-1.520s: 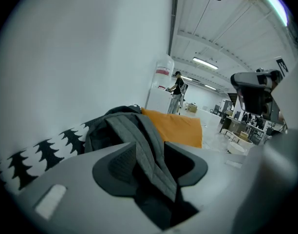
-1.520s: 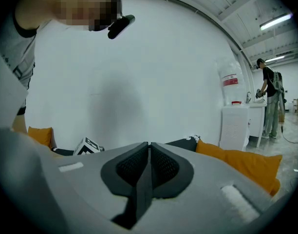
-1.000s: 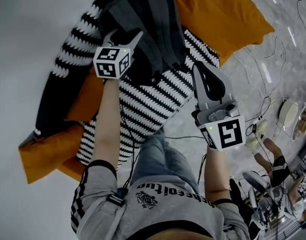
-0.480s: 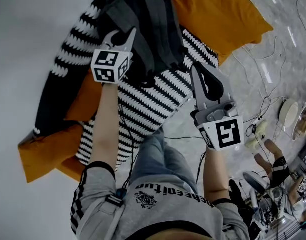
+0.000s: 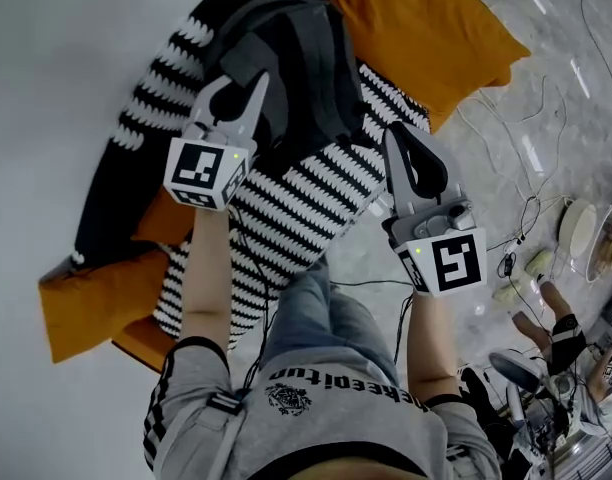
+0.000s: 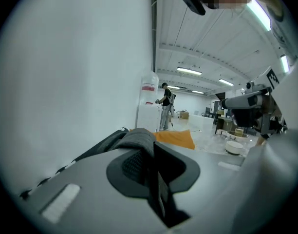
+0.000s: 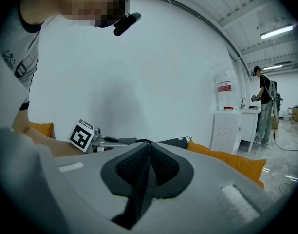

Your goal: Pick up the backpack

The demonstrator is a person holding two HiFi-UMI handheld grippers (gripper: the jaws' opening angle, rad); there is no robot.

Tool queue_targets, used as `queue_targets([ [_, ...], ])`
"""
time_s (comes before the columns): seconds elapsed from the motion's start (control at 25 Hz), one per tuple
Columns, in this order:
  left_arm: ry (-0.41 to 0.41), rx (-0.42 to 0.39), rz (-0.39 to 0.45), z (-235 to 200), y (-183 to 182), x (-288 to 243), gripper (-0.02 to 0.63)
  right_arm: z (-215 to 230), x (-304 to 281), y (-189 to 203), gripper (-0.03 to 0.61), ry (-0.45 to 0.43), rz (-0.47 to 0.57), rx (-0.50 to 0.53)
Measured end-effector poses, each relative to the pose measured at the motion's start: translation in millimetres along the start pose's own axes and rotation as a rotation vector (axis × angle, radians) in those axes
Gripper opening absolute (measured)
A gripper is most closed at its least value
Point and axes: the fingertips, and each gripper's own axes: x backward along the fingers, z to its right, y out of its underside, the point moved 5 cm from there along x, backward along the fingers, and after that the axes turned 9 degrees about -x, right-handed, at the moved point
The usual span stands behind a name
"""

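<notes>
The left gripper [image 5: 240,88] is gripping the backpack [image 5: 304,53] on the striped blanket [image 5: 316,193], its fingers [image 6: 132,167] having just been closing on the grey fabric. The right gripper [image 5: 406,143] is hanging closed and empty over the blanket's edge, farther from the bag.

The backpack [image 5: 298,50] is matt grey cloth, the blanket [image 5: 308,200] striped knit, the cushion [image 5: 426,30] matt cloth, the floor [image 5: 576,138] smooth and glossy.

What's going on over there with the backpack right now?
A person works two handheld grippers over a striped blanket and orange cushions. The left gripper has just been closing its jaws and now pinches a grey fabric part of the backpack. The right gripper, jaws together and empty, is held off to the side, touching nothing.
</notes>
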Motion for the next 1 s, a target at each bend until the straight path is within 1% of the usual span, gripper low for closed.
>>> queue_targets([
  [0.12,0.022,0.004,0.064,18.5,-24.9,17.9,0.050,-6.0,9.9,-3.6,0.014,-0.003,0.011,0.010],
  [0.24,0.048,0.000,0.097,40.6,-38.7,31.2,0.049,-9.2,19.6,-3.7,0.014,-0.007,0.024,0.015],
  [0.44,0.087,0.007,0.125,70.7,-64.7,56.1,0.049,-19.2,36.0,-18.3,0.014,-0.013,0.058,0.021],
  [0.64,0.126,0.001,0.125,113.6,-88.7,83.4,0.048,-32.3,72.2,-30.8,0.014,-0.009,0.085,0.017],
  [0.72,0.129,0.000,0.135,127.1,-95.5,89.8,0.048,-33.3,84.6,-31.7,0.014,-0.004,0.101,0.014],
  [0.84,0.126,-0.024,0.140,144.0,-106.0,96.4,0.048,-29.8,101.2,-33.4,0.014,0.000,0.123,0.010],
  [1.0,0.098,-0.051,0.155,161.8,-127.3,116.5,0.048,-31.0,128.5,-35.9,0.014,-0.011,0.123,0.011],
])
